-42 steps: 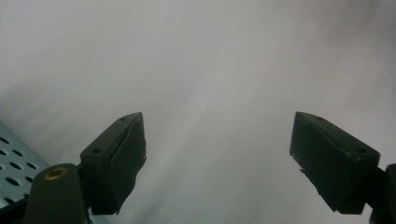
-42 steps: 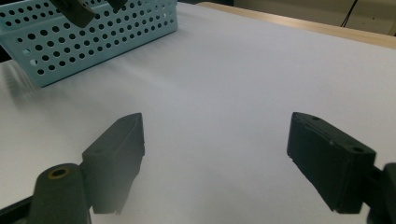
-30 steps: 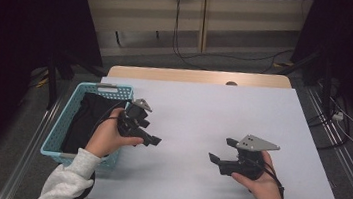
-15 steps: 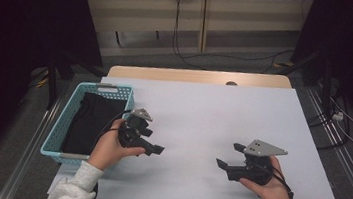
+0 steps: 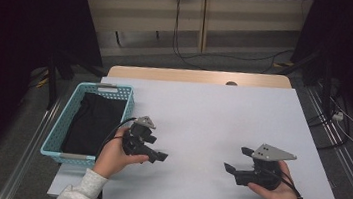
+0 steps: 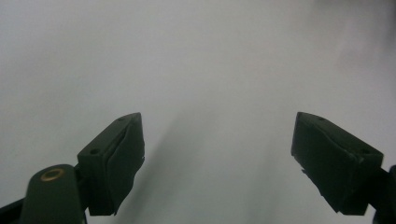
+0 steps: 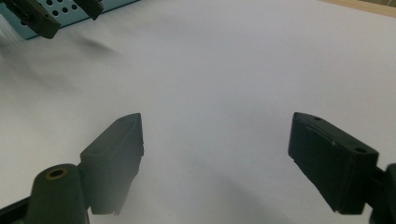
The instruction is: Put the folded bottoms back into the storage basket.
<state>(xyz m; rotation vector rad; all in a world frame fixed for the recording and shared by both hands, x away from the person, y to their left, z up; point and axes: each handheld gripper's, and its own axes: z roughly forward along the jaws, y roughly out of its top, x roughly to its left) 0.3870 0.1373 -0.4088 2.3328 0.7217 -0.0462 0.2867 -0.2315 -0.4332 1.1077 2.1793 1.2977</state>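
A person's hands hold both grippers low over a white table (image 5: 213, 109). My left gripper (image 5: 157, 149) hangs just right of a light blue basket (image 5: 55, 135), pointing right, open and empty. In the left gripper view its black jaws stand wide apart over bare tabletop (image 6: 196, 60), left gripper (image 6: 218, 120). My right gripper (image 5: 236, 159) sits near the front right, pointing left toward the other one, also open with nothing between its fingers. In the right gripper view, right gripper (image 7: 215, 119), the left gripper's jaws (image 7: 42, 16) show at the top left.
A black cloth (image 5: 92, 119) lies in the basket at the table's left edge. A wooden strip (image 5: 192, 75) runs along the table's far edge. Cables trail on the floor behind (image 5: 189, 55), and dark stands flank both sides.
Both hands have drawn back toward the near edge of the table. The left gripper has sunk and shifted right, away from the basket; the right gripper has slid slightly right. Jaws unchanged.
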